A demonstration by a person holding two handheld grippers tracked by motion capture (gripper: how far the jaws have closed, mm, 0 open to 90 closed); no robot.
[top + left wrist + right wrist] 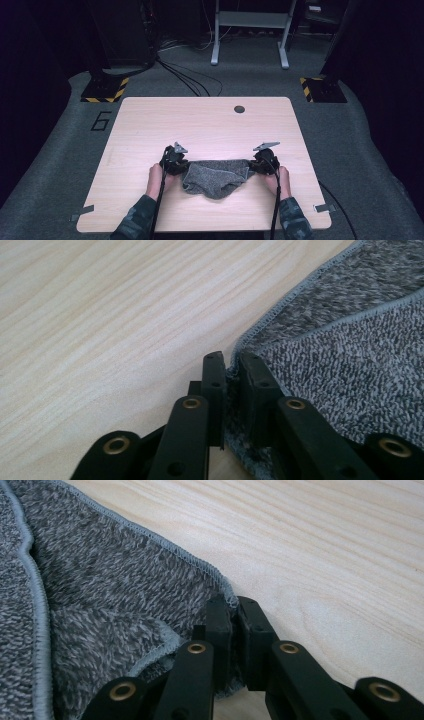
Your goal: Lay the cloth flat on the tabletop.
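Cloth [216, 177], grey and fuzzy with a pale stitched hem, lies bunched on the near half of the wooden table [200, 125], sagging toward the person between the two grippers. No container is on the table. At the cloth's left corner the left gripper [231, 365] has its jaws clamped on the hem, fabric pinched between the pads. At the opposite corner the right gripper [234, 607] is likewise clenched on the hemmed edge. In the high view both hands come in from the near edge, the left hand [156, 180] and right hand [280, 181] low at table level, well apart, sleeves patterned dark, cables trailing back.
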